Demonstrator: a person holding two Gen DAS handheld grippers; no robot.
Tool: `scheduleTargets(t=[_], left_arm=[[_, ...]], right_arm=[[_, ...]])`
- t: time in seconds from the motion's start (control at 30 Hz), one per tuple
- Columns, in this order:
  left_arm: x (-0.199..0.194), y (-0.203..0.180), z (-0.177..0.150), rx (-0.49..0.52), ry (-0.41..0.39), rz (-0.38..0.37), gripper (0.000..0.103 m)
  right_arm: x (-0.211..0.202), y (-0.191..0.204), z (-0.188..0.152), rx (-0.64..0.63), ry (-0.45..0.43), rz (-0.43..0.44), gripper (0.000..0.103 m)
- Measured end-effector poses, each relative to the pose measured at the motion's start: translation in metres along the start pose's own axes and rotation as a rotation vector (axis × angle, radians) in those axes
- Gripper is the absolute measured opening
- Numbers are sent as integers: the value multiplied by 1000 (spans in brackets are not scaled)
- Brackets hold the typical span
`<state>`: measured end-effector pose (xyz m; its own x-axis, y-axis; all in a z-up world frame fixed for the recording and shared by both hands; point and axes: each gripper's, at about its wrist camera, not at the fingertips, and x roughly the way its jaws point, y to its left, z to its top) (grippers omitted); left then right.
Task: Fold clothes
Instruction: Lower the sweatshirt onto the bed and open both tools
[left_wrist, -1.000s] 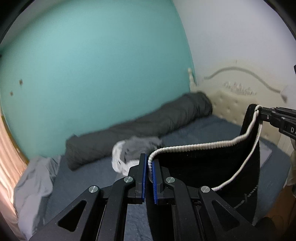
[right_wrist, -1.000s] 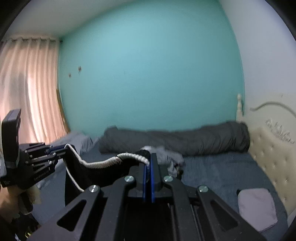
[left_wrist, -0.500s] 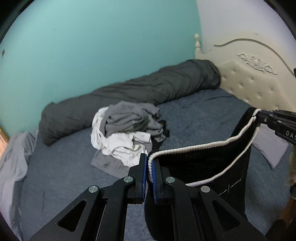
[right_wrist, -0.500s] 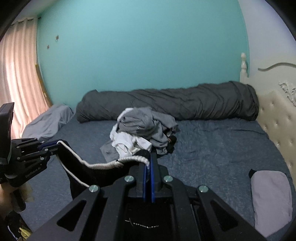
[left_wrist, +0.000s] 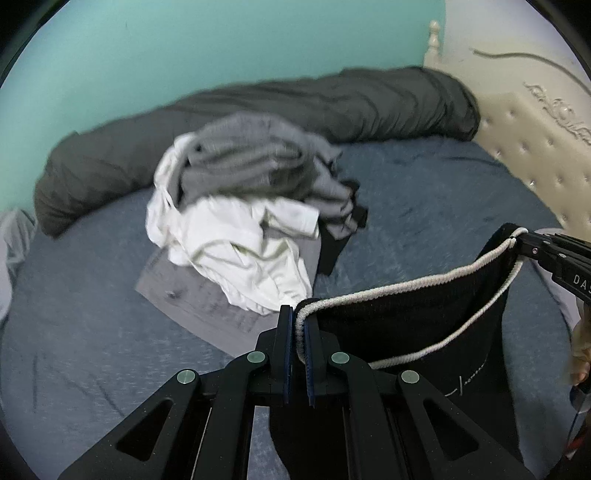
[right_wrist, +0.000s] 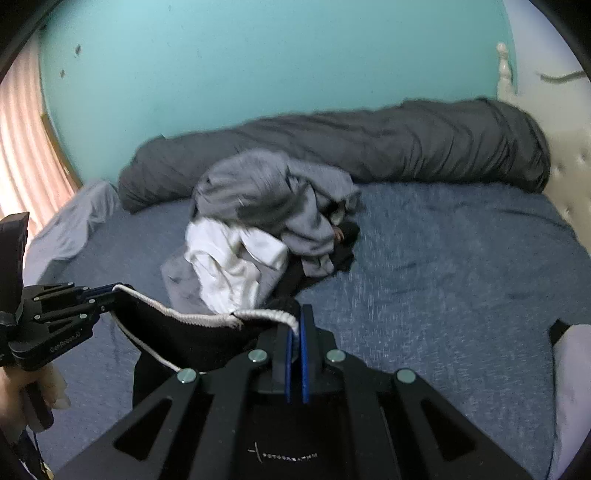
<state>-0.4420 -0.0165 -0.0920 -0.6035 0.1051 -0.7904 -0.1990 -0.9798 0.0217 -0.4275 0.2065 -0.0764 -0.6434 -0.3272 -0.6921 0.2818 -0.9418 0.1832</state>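
A black garment with a white corded edge hangs stretched between both grippers above the blue bed. My left gripper is shut on one corner of that edge; in the right wrist view the same gripper appears at the left, held by a hand. My right gripper is shut on the other corner of the black garment, and shows at the right of the left wrist view. The garment's lower part hangs under the grippers and is mostly hidden.
A pile of grey and white clothes lies mid-bed. A rolled dark grey duvet runs along the teal wall. A cream padded headboard stands at the right. A folded light item lies near right.
Both grippers have come down and forward toward the bed with the black garment still stretched between them. The clothes pile now looks larger and closer, and less wall is in view.
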Motion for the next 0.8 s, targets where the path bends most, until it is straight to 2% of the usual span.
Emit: scheduleTargets(t=[0.3, 0.43, 0.5, 0.53, 0.57, 0.63, 0.7, 0.77, 0.8], left_arm=[[109, 0, -26, -17, 95, -30, 6], [137, 1, -37, -77, 117, -69, 8], [148, 3, -42, -111, 137, -87, 13], [152, 3, -44, -123, 143, -92, 24], [152, 5, -45, -139, 136, -102, 41], [144, 11, -48, -191, 112, -142, 60], [130, 19, -50, -245, 83, -175, 62], [112, 26, -56, -277, 63, -187, 63], [103, 29, -60, -287, 56, -189, 63]], right_arm=[[98, -31, -26, 31, 81, 18, 3], [135, -40, -33, 35, 126, 23, 4], [150, -42, -37, 41, 158, 29, 6], [160, -44, -40, 49, 191, 33, 6], [167, -45, -43, 52, 212, 20, 6], [168, -47, -46, 61, 209, 8, 10], [155, -52, -46, 105, 174, 13, 22], [136, -60, -48, 171, 133, 52, 56], [126, -63, -50, 203, 115, 78, 63]])
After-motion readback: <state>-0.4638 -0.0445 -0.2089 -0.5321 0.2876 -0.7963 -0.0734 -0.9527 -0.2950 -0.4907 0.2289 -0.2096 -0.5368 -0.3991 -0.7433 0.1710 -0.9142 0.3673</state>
